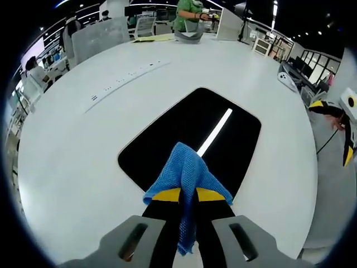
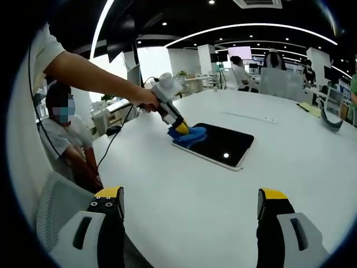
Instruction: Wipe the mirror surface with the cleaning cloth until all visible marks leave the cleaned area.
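One white table [image 1: 72,162] in an open-plan office carries the dark rectangular mirror [image 1: 223,145] lying flat, with bare tabletop on every side of it. Left gripper [image 1: 188,190] has its jaws clamped on the blue cleaning cloth [image 1: 187,167], pressed at the mirror's near edge. Right gripper [image 2: 189,209] hangs well apart from the mirror, jaws wide apart.
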The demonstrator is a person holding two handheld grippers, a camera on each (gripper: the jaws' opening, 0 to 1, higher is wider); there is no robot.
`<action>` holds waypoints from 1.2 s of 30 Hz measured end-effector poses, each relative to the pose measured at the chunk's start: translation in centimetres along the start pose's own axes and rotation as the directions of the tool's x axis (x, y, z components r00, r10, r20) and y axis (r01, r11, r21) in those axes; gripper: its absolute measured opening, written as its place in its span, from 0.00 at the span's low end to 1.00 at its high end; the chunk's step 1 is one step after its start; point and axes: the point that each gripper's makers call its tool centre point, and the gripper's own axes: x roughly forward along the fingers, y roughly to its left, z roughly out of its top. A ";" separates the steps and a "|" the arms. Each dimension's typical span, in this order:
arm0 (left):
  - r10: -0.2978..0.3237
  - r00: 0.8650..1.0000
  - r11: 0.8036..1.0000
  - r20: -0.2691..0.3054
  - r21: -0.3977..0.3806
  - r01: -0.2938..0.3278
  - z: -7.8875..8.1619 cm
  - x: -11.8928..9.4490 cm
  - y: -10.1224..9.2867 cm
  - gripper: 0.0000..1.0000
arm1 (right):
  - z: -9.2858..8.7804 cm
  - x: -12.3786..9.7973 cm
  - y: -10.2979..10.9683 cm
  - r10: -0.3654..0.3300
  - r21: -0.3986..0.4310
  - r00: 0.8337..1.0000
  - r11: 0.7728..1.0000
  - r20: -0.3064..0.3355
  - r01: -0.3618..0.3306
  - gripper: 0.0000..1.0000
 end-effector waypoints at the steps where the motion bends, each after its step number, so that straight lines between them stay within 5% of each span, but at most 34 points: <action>1: 0.000 1.000 1.000 -0.001 -0.003 0.000 0.0 0.0 0.0 0.06 | 0.0 0.0 0.0 -0.001 -0.002 1.000 1.000 -0.001 0.001 1.00; 36: -0.009 1.000 1.000 -0.026 0.015 0.009 0.0 0.1 -1.0 0.06 | 0.0 0.7 0.5 0.011 0.003 1.000 1.000 -0.002 -0.011 1.00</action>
